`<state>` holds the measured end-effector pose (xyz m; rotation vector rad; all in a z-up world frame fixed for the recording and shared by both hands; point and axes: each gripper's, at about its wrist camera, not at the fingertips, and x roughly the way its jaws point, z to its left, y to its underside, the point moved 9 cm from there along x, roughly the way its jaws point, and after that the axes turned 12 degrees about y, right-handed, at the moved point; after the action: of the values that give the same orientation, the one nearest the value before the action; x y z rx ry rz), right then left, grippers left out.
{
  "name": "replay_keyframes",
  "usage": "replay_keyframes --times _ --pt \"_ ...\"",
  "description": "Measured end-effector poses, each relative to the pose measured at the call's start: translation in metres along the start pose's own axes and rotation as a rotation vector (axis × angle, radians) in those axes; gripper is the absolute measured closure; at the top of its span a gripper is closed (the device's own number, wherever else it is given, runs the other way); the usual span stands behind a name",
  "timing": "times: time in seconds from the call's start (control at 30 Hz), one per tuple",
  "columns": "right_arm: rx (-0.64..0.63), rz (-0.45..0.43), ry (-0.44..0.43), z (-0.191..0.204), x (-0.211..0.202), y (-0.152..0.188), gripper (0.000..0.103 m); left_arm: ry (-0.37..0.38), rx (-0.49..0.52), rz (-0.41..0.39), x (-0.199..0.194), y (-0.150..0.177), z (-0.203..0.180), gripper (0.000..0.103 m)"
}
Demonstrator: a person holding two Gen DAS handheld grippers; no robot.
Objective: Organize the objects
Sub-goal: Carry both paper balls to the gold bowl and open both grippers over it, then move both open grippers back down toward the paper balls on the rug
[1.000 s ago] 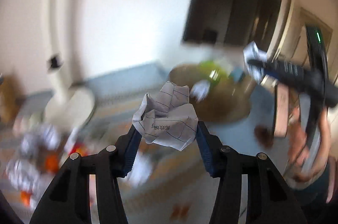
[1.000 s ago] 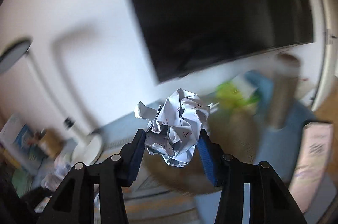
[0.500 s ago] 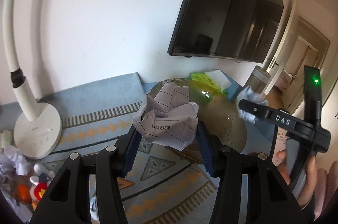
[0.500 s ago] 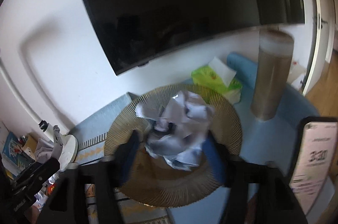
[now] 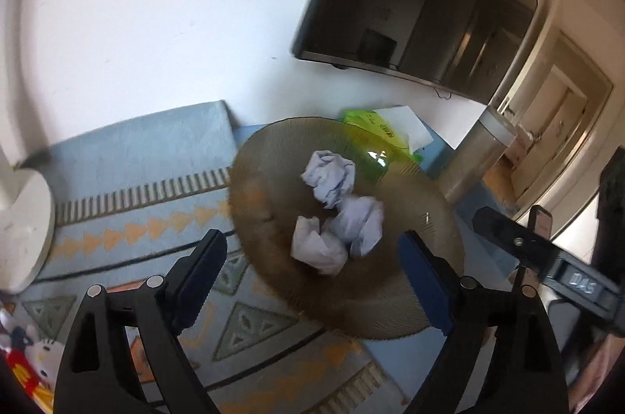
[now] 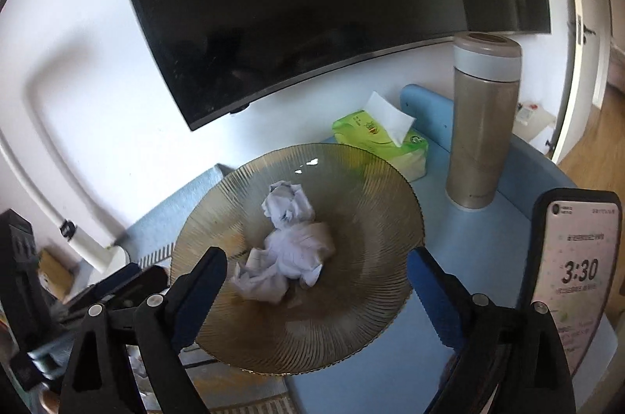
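Observation:
A ribbed amber glass bowl (image 5: 265,195) (image 6: 351,316) sits on a blue table. Crumpled white paper balls (image 5: 332,218) (image 6: 289,242) lie in its middle, three as seen in the left wrist view. My left gripper (image 5: 312,277) is open and empty, hovering above the bowl's near side. My right gripper (image 6: 316,289) is open and empty, also above the bowl. The right gripper's body (image 5: 547,265) shows at the right of the left wrist view; the left gripper's body (image 6: 97,293) shows at the lower left of the right wrist view.
A green tissue pack (image 6: 379,140) and a tall metal flask (image 6: 484,124) stand behind the bowl. A phone (image 6: 574,277) stands at the right. A TV (image 6: 312,3) hangs on the wall. A patterned rug (image 5: 136,218), a white lamp base (image 5: 23,226) and toys (image 5: 27,355) lie left.
Both grippers opened and dropped their crumpled paper balls into the bowl. Both views now look down at the bowl from closer.

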<state>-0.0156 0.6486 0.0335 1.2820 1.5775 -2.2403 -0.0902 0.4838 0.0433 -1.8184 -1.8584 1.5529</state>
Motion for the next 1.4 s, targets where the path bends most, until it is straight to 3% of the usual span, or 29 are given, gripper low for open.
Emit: replay_keyframes --times 0.13,0.17,0.23,0.4,0.47,0.6,0.7,0.83,0.93,1.03,1.17,1.27,1.4 --pt "-0.054 -0.102 0.024 0.021 -0.001 -0.004 0.008 -0.032 0.007 -0.043 -0.051 0.009 0.014 0.014" --pt "-0.079 -0.14 0.071 0.026 0.0 -0.007 0.0 -0.048 0.014 -0.053 -0.065 0.012 0.017 0.014" --pt "-0.14 -0.236 0.227 0.036 0.003 -0.013 0.0 -0.091 0.029 -0.073 -0.106 0.027 0.026 0.014" --pt "-0.313 -0.378 0.408 0.076 0.024 -0.019 0.0 -0.224 0.027 -0.046 -0.199 0.091 0.067 0.014" --pt "-0.372 -0.369 0.471 0.087 0.042 -0.017 0.0 -0.28 0.012 -0.047 -0.232 0.114 0.086 0.014" --pt "-0.437 -0.229 0.494 0.096 0.079 -0.007 0.0 -0.432 -0.047 -0.017 -0.283 0.162 0.13 0.014" --pt "-0.419 -0.174 0.521 0.086 0.083 -0.002 0.0 -0.46 -0.132 -0.045 -0.312 0.188 0.155 0.014" --pt "-0.287 -0.088 0.501 0.056 0.063 0.016 0.0 -0.433 -0.195 -0.077 -0.329 0.208 0.166 0.014" --pt "-0.288 -0.074 0.492 0.054 0.051 0.031 0.0 -0.428 -0.193 -0.066 -0.329 0.218 0.167 0.014" --pt "-0.344 -0.119 0.472 0.067 0.037 0.028 0.0 -0.425 -0.204 -0.091 -0.341 0.222 0.169 0.014" --pt "-0.266 -0.272 0.41 0.088 -0.043 0.01 0.0 -0.429 -0.218 -0.144 -0.363 0.227 0.173 0.014" --pt "-0.276 -0.325 0.266 0.129 -0.1 0.028 0.0 -0.443 -0.215 -0.157 -0.372 0.232 0.178 0.014" --pt "-0.344 -0.149 -0.103 0.194 -0.119 0.115 0.0 -0.528 -0.173 -0.148 -0.375 0.238 0.193 0.014"
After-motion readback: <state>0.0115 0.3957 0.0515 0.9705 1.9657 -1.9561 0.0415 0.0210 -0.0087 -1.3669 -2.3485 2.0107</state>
